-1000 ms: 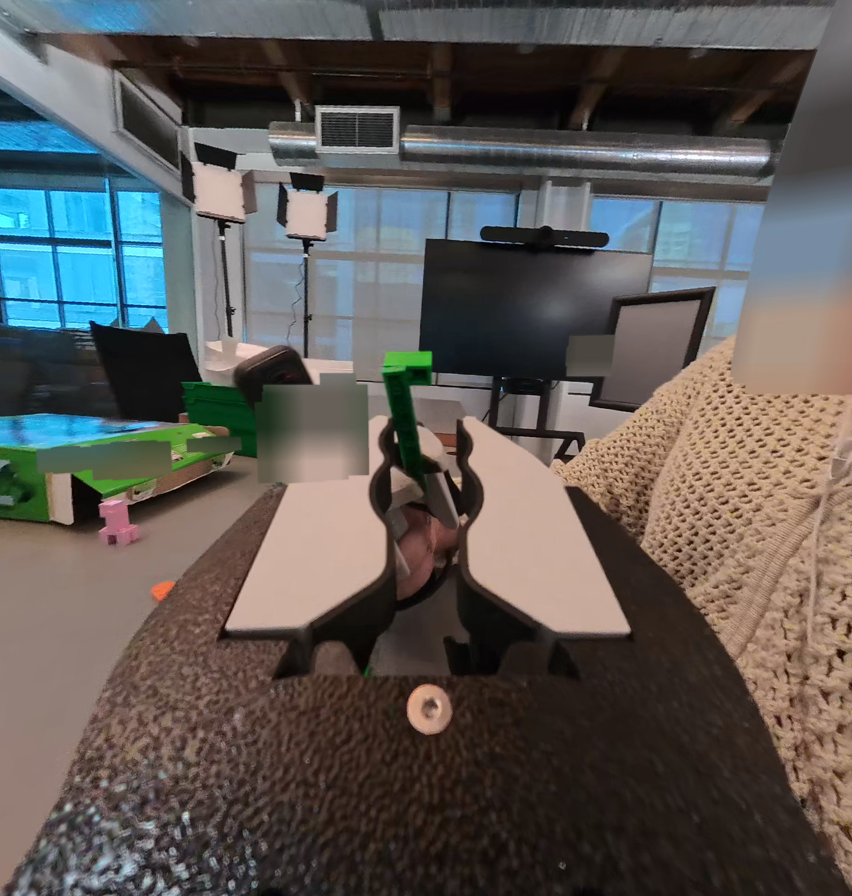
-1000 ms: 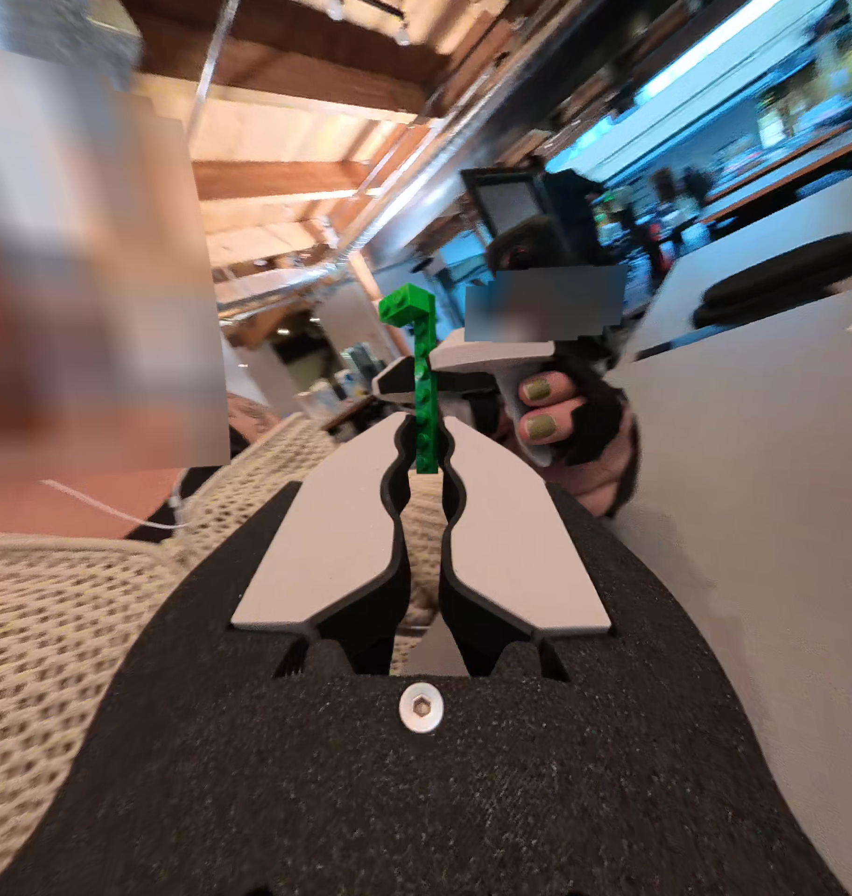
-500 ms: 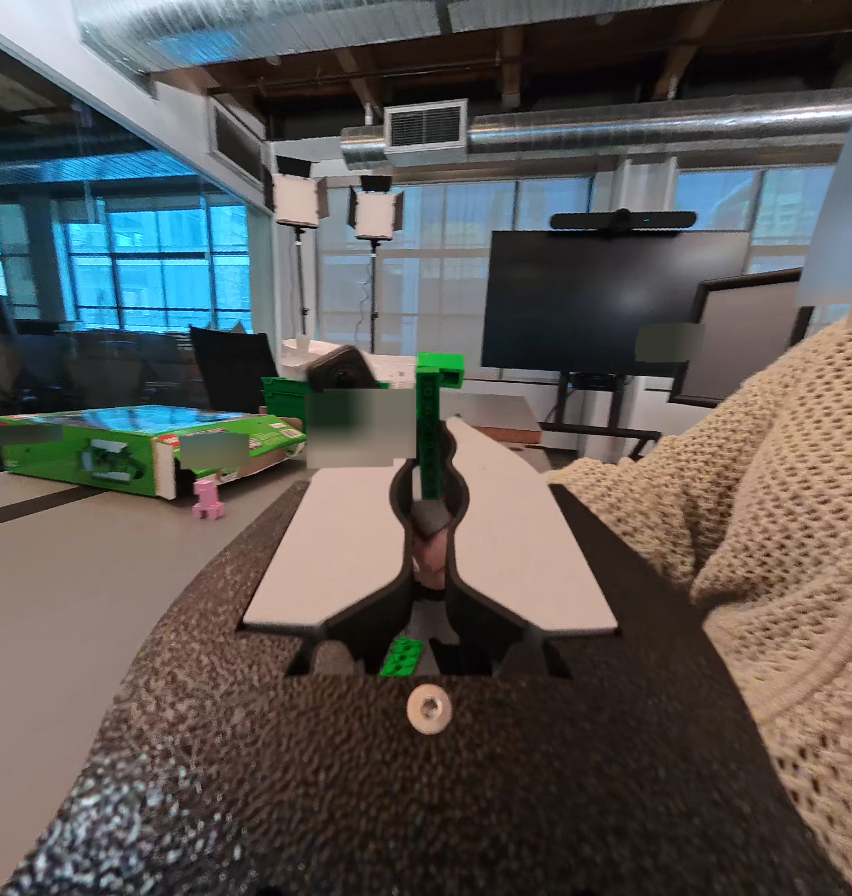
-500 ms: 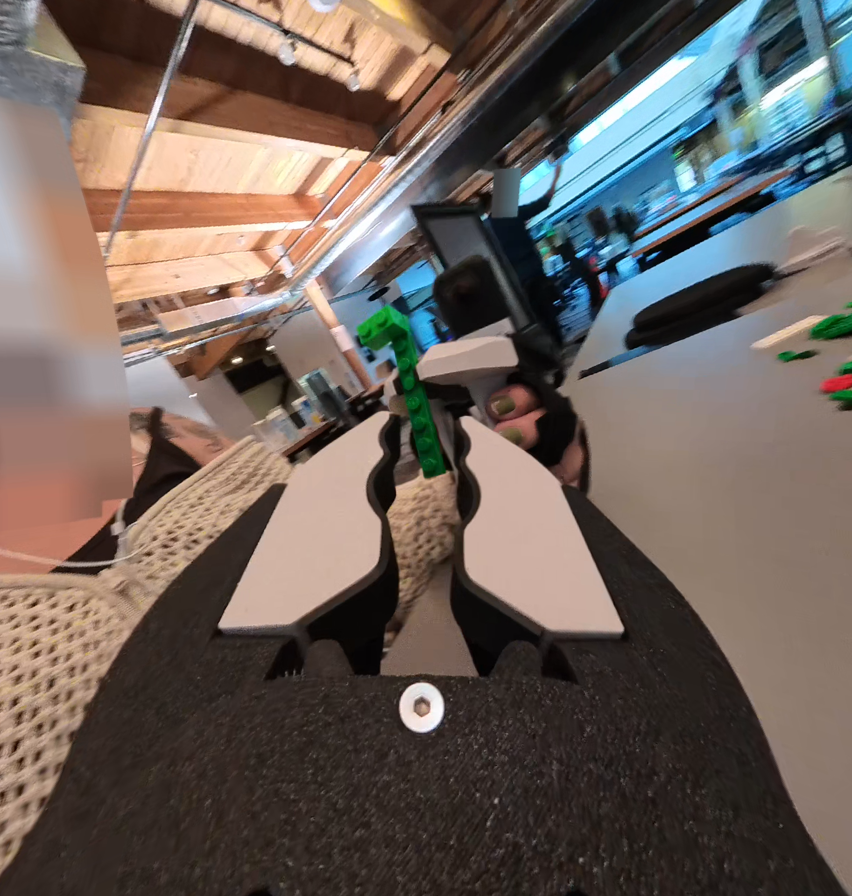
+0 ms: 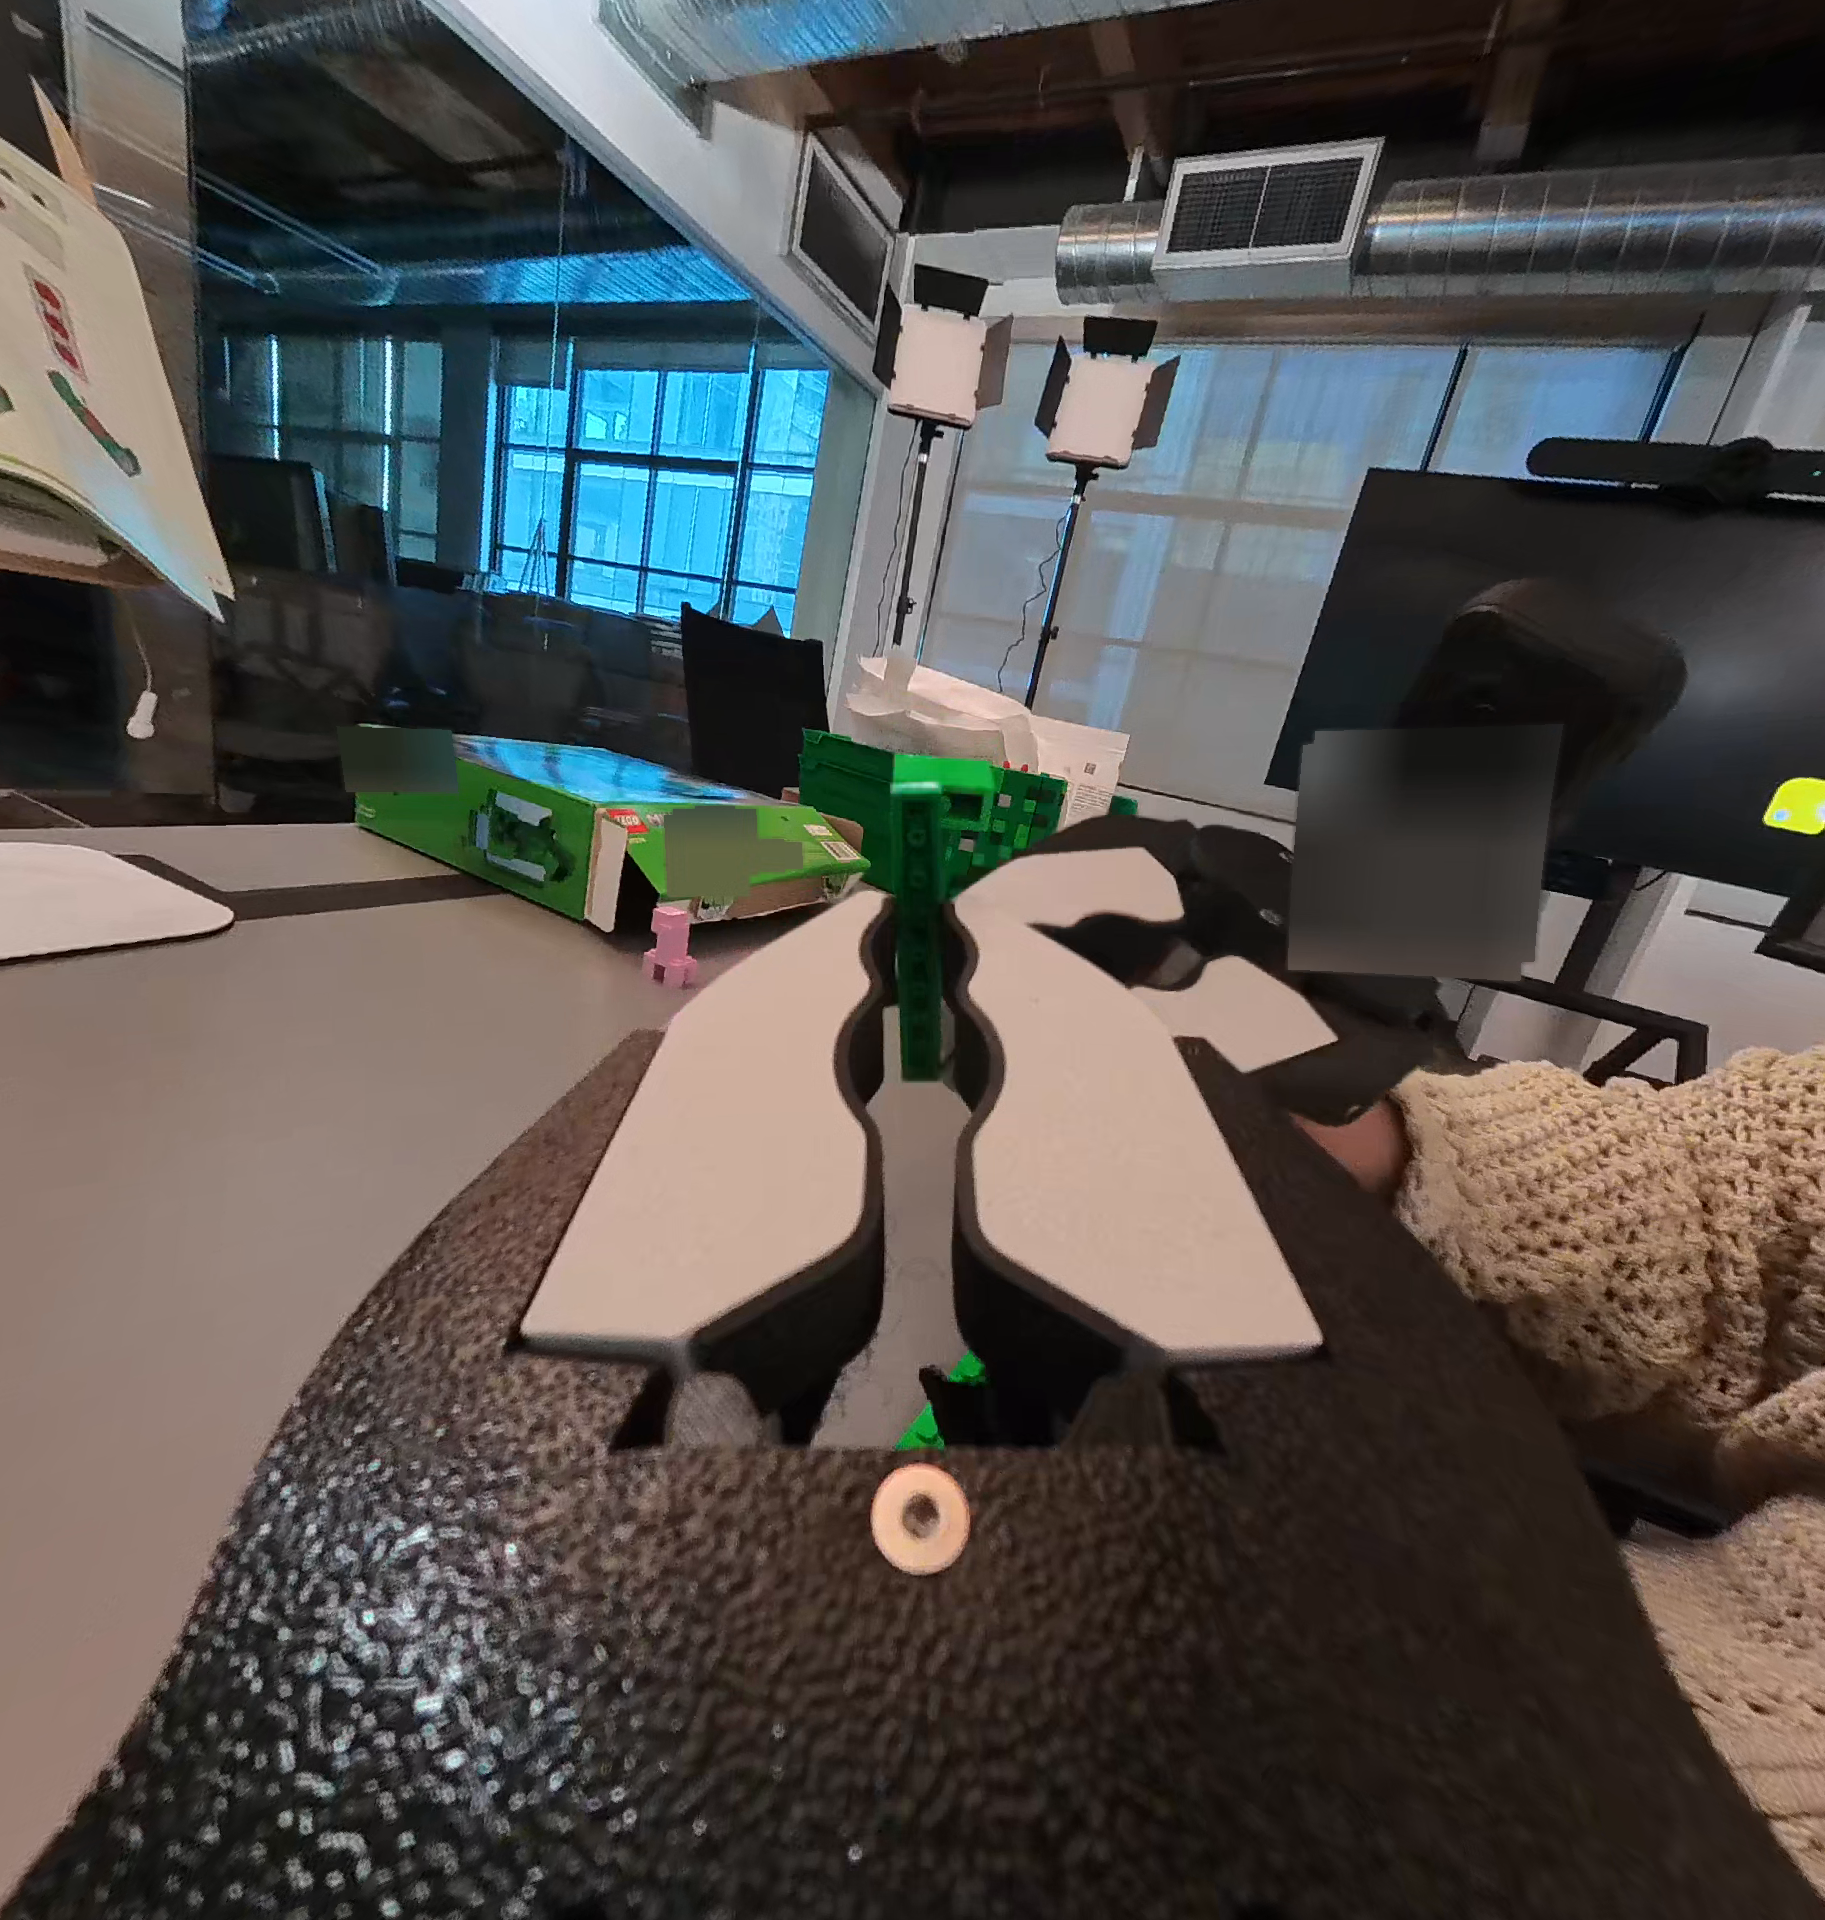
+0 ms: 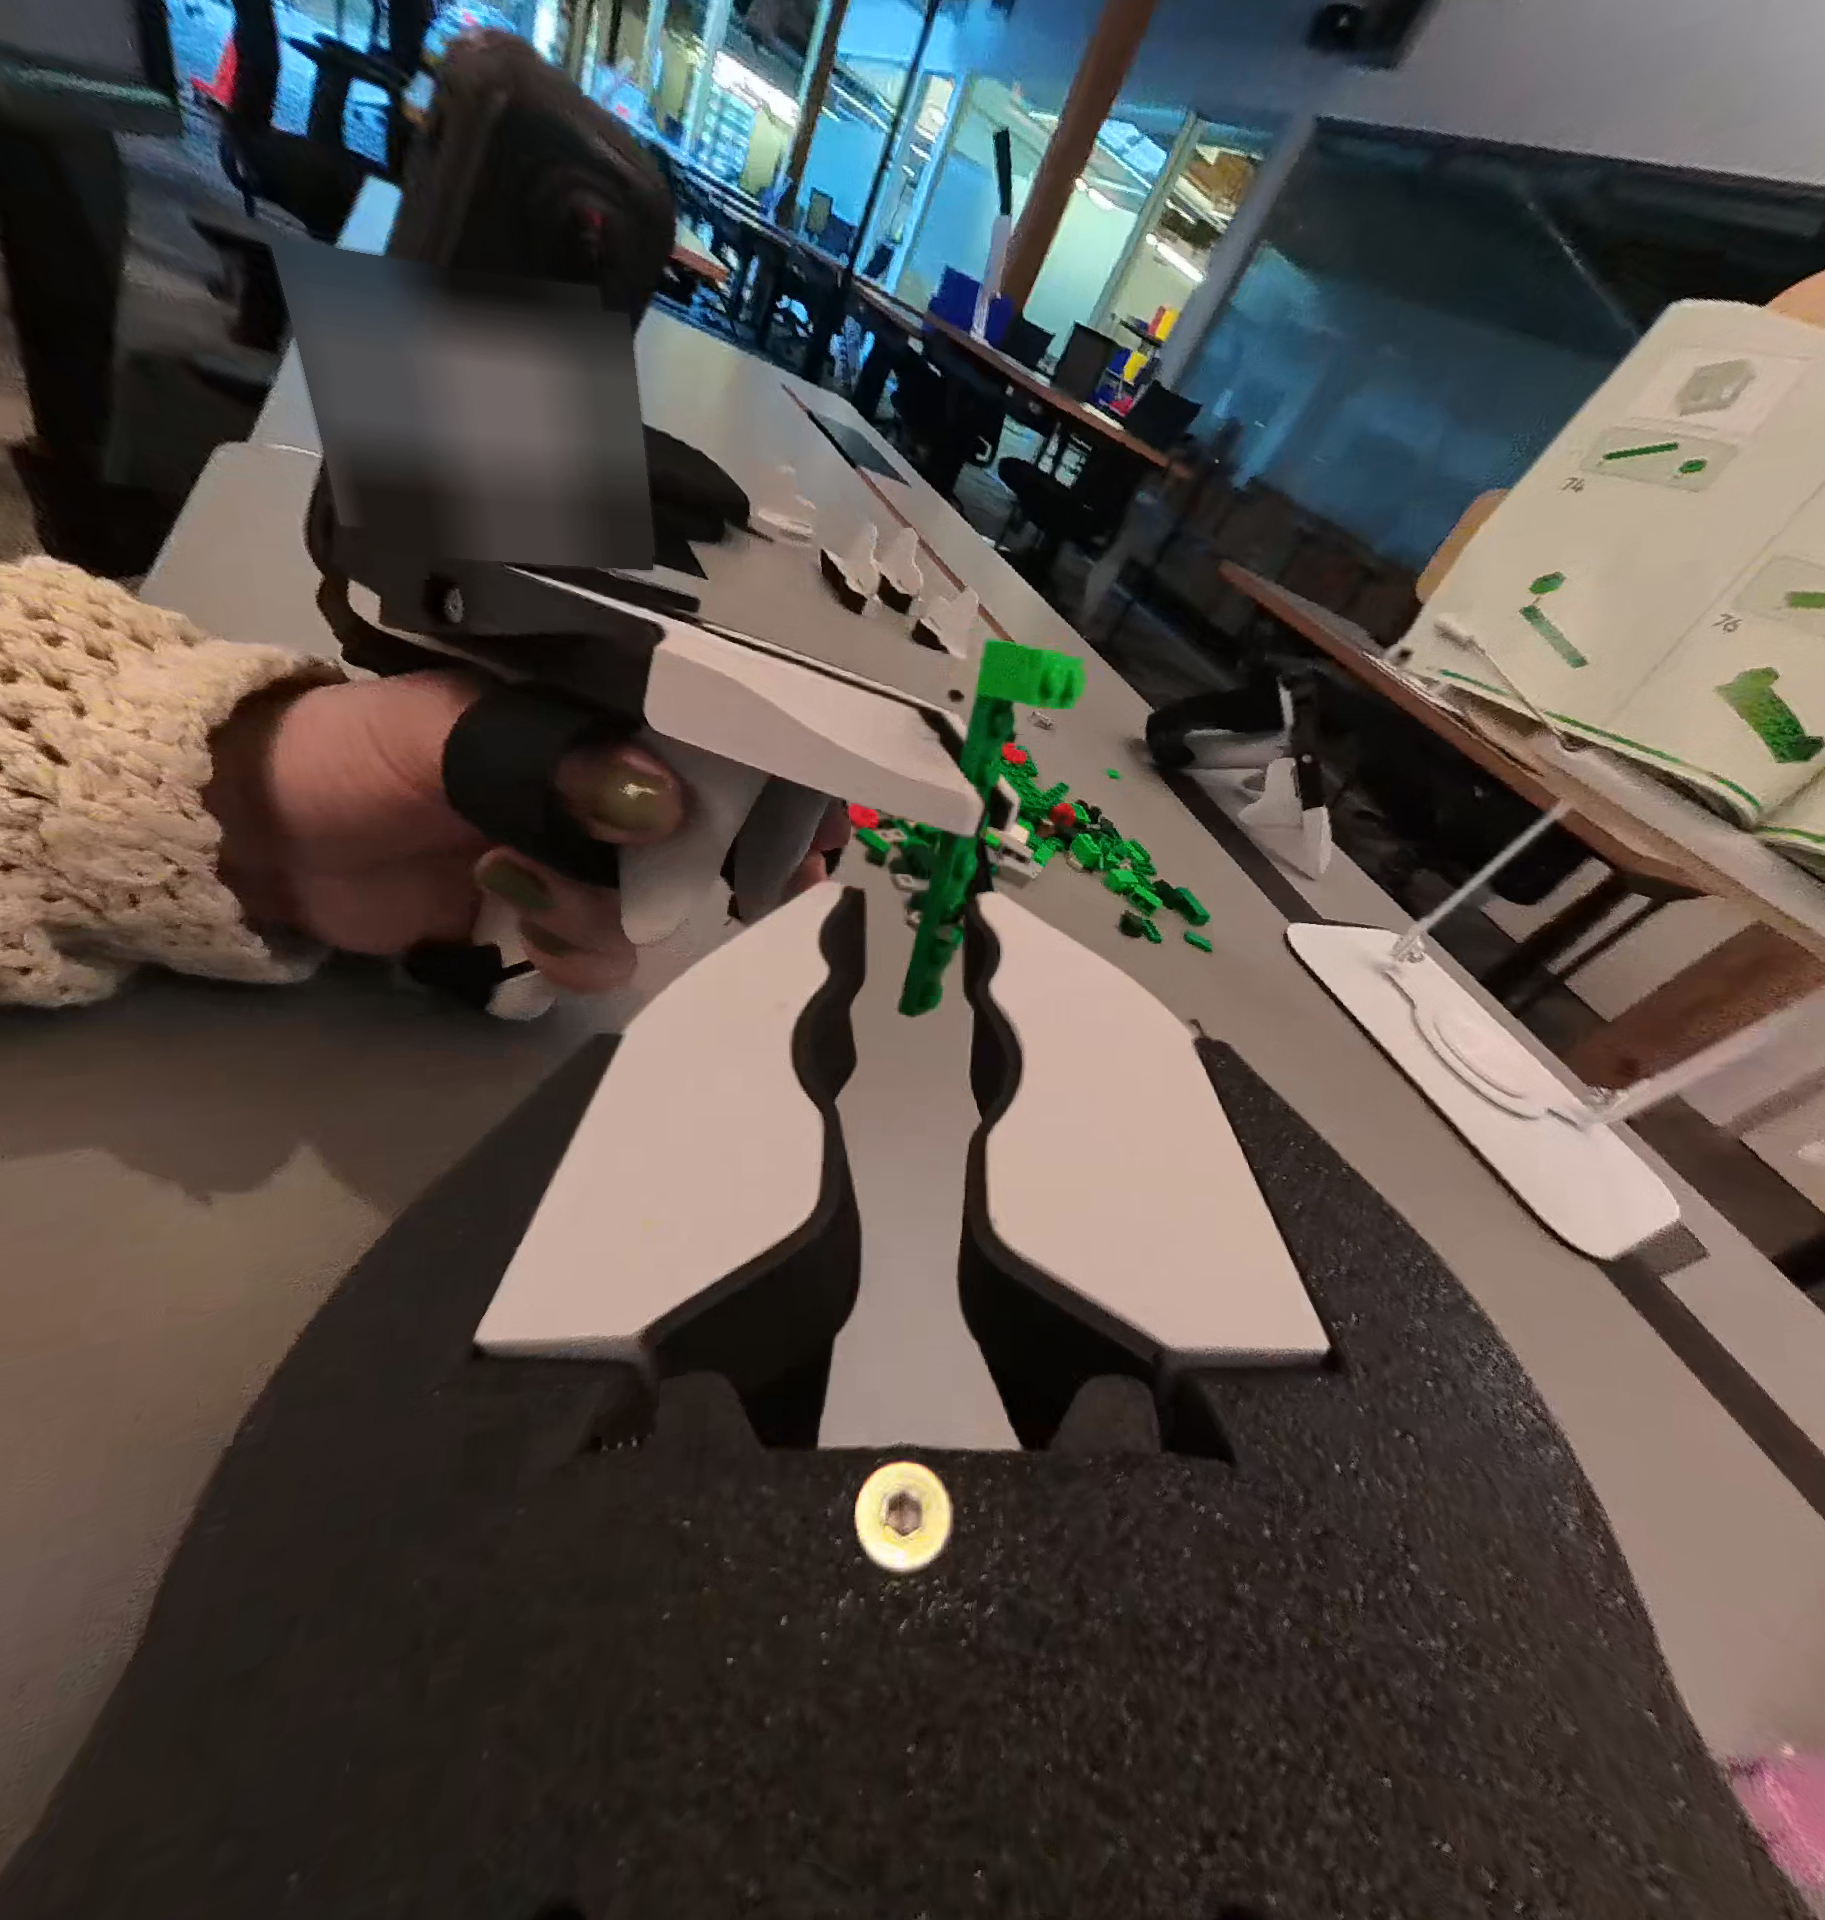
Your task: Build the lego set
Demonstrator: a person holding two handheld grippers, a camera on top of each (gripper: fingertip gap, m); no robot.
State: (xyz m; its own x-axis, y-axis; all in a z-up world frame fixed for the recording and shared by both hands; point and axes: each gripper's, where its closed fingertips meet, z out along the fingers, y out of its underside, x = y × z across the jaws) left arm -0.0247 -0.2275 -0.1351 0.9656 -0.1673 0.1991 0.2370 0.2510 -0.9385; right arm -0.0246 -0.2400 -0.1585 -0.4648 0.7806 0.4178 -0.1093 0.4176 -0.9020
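A long thin green lego strip (image 5: 918,935) with a small block across its top stands upright between the fingertips of my left gripper (image 5: 913,920), which is shut on it above the grey table (image 5: 264,1143). In the right wrist view the strip (image 6: 939,914) hangs between the fingers of my right gripper (image 6: 918,925). These stand a little apart, with a gap on the strip's left side. The left gripper (image 6: 965,800) comes in from the left there and clamps the strip's middle. The right gripper (image 5: 1095,894) shows to the right in the left wrist view.
A green lego box (image 5: 534,821), a small pink figure (image 5: 671,945) and a green built block (image 5: 1001,810) lie at the back. Loose green and red bricks (image 6: 1105,862) are piled ahead. An open instruction booklet (image 6: 1666,623) rests on a clear stand with a white base (image 6: 1459,1091). Left and right tips are no more than a few centimetres apart.
Both grippers have swung down from pointing at the ceiling and the person to over the table. The right gripper's fingers have opened a little around the strip. The left has closed on it.
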